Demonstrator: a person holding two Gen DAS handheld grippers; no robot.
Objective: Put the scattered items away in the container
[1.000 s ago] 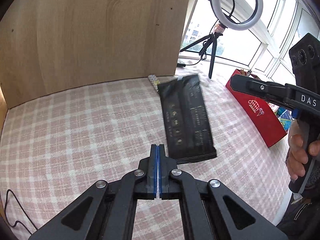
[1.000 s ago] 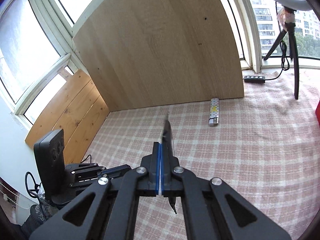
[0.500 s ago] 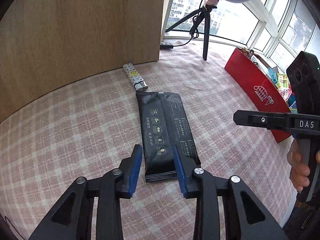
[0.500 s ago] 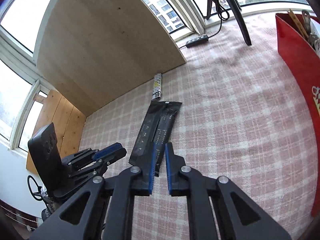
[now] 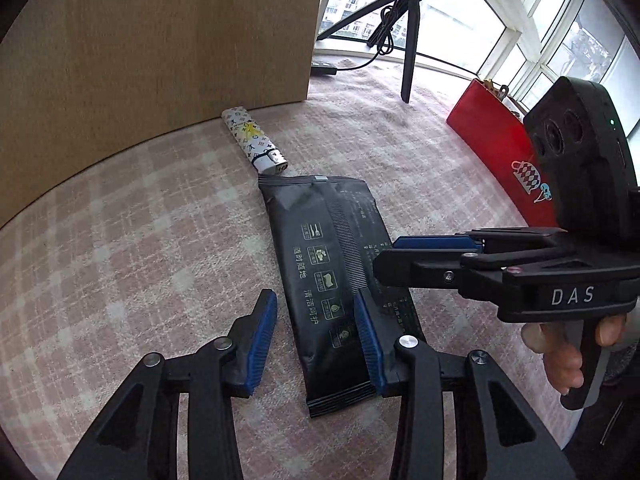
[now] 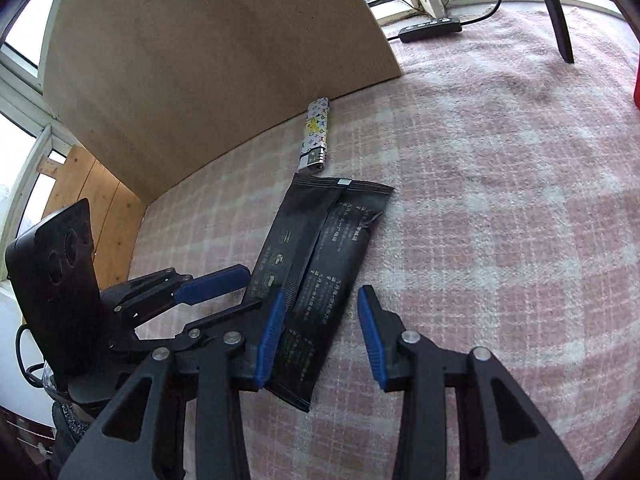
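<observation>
Left to right in the left wrist view: left gripper (image 5: 316, 336) spread, blue pads astride the near part of the black packet (image 5: 340, 280) without pressing it, near corner hidden behind one finger; right gripper (image 5: 404, 252) side-on with jaws opening, gap hard to judge here but wide in its own view, nothing pinched; red container (image 5: 500, 156) cut off by that gripper. Packet flat on the pink checked cloth (image 5: 120, 260), long axis away from the cameras toward the patterned lighter (image 5: 254, 140), ends nearly touching.
</observation>
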